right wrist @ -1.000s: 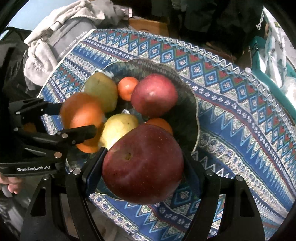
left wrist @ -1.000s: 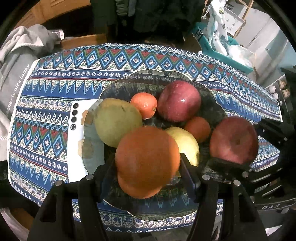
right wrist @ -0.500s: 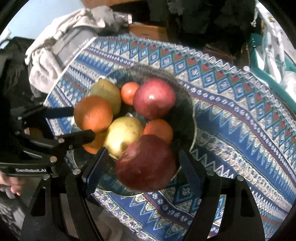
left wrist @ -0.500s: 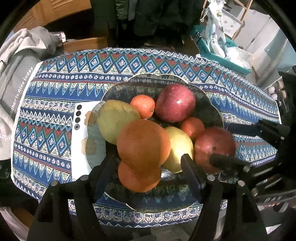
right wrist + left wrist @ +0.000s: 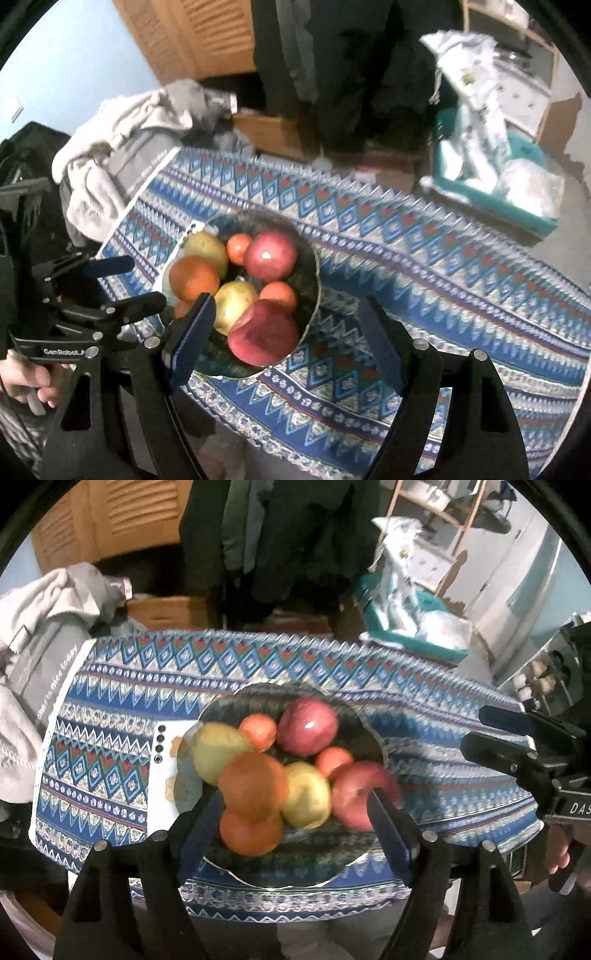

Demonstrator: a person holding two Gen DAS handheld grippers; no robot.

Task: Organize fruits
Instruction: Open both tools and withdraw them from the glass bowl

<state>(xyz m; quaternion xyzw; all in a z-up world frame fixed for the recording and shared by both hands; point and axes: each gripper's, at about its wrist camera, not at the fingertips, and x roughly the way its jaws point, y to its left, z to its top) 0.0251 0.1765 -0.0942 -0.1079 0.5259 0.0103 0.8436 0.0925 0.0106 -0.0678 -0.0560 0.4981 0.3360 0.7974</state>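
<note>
A dark patterned bowl [image 5: 365, 723] [image 5: 314, 280] on the table holds several fruits: a big orange [image 5: 253, 781] [image 5: 194, 277], a near red apple [image 5: 364, 794] [image 5: 264, 332], a far red apple [image 5: 306, 725] [image 5: 269, 254], a yellow pear [image 5: 306, 799] [image 5: 234, 301], a green pear [image 5: 214, 747] [image 5: 207, 247] and small oranges. My left gripper [image 5: 295, 825] [image 5: 127, 282] is open and empty, pulled back above the bowl's near edge. My right gripper [image 5: 286, 334] [image 5: 491, 729] is open and empty, drawn back to the bowl's right.
The table wears a blue patterned cloth [image 5: 110, 686] [image 5: 443, 277]. A white phone [image 5: 160, 775] lies under the bowl's left side. Grey clothes [image 5: 44, 627] [image 5: 122, 147] pile at the left. A teal bin with bags [image 5: 410, 627] [image 5: 491, 173] stands beyond the table's far right.
Both grippers opened, left the big orange and the near red apple in the bowl, and pulled back and up away from it.
</note>
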